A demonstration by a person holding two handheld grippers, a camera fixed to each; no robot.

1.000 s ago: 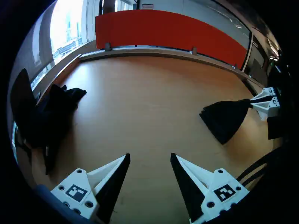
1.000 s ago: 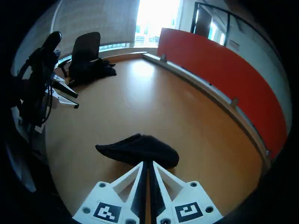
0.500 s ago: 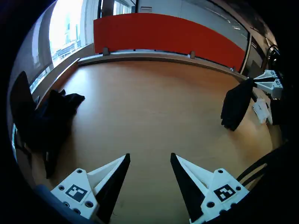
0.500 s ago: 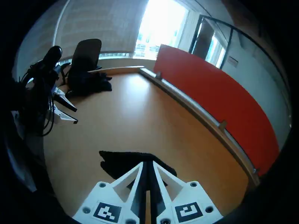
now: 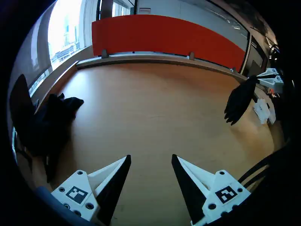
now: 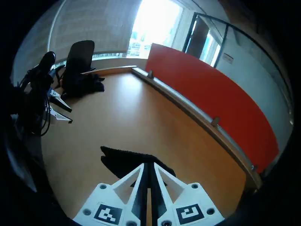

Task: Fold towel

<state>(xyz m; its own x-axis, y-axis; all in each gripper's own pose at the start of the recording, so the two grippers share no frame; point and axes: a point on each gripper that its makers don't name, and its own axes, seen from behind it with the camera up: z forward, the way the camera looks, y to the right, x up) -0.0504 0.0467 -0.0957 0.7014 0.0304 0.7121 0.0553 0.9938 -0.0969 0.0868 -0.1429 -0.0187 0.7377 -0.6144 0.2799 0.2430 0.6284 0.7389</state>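
Observation:
A folded black towel (image 6: 126, 162) hangs from my right gripper (image 6: 149, 165), whose white fingers are shut on its edge. In the left gripper view the same towel (image 5: 237, 101) dangles above the wooden table (image 5: 150, 105) at the far right, held by the right gripper (image 5: 263, 78). My left gripper (image 5: 149, 160) stands open low over the near edge of the table with nothing between its fingers. The right gripper view has the left gripper (image 6: 64, 115) at the far left, in a dark-sleeved hand.
A heap of black cloth (image 5: 52, 116) lies at the table's left end, beside a black chair (image 6: 77, 60). A red partition (image 5: 165, 35) runs along the table's far edge. White paper (image 5: 263, 111) lies at the right, below the towel.
The right gripper has lifted the towel off the table; it went from lying spread to hanging straight down. The left gripper has stayed open in place.

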